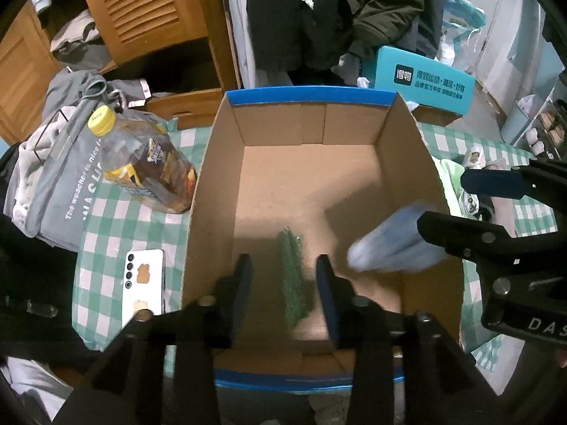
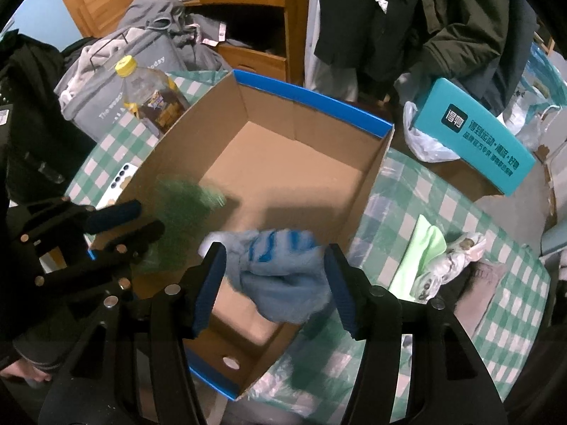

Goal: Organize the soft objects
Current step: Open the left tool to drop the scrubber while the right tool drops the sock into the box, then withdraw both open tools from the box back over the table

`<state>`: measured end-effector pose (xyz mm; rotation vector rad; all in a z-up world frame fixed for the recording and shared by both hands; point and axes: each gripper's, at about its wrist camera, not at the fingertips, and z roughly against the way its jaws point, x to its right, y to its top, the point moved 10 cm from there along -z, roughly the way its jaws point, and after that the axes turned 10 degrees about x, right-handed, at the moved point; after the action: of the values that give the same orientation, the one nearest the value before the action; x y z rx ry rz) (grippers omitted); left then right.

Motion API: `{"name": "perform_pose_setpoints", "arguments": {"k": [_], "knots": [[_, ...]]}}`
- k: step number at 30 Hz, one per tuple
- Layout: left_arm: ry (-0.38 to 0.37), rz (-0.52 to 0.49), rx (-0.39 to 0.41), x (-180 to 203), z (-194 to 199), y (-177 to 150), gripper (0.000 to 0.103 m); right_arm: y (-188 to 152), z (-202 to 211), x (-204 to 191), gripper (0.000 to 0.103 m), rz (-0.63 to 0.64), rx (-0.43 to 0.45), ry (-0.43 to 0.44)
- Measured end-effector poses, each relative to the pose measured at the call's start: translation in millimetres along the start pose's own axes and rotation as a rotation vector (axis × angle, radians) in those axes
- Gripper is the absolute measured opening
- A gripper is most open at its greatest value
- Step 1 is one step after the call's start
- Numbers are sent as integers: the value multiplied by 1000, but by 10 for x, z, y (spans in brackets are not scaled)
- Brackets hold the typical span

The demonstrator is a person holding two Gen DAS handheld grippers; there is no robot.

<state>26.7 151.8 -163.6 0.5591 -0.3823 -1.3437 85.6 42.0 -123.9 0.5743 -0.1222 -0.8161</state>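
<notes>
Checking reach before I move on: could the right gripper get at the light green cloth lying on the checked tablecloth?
Probably yes: the light green cloth lies uncovered outside the cardboard box, but the right gripper has a blue cloth between its jaws.

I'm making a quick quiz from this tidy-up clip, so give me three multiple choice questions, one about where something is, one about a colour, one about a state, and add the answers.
1. Where does the phone lie?
A. inside the cardboard box
B. on the checked cloth beside the box
C. on top of the bottle

2. What colour is the bottle's cap?
A. red
B. white
C. yellow

3. How does the left gripper stand around the green cloth?
A. open, pads clear of the cloth
C. clamped tight on the cloth
B. out of sight

Answers:
1 B: the phone rests on the tablecloth outside the cardboard box.
2 C: the cap is plainly yellow.
3 A: bare box floor shows on both sides of the cloth between the fingers.
</notes>
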Motion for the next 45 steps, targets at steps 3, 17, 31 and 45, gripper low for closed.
{"name": "perform_pose_setpoints", "arguments": {"k": [3,17,31,45], "knots": [[4,-6,12,10,31,18,55,7,22,34,70,-7,5,-7],[-17,-44,35,248,109,90,72,-82,228,425,80,-59,31,-94],[-40,-92,33,565,131,125,78,-285,426,810,81,-96,38,-138],[-60,-172,26,1037,150,135,80,-570,591,1276,82,-168,41,-174]]}}
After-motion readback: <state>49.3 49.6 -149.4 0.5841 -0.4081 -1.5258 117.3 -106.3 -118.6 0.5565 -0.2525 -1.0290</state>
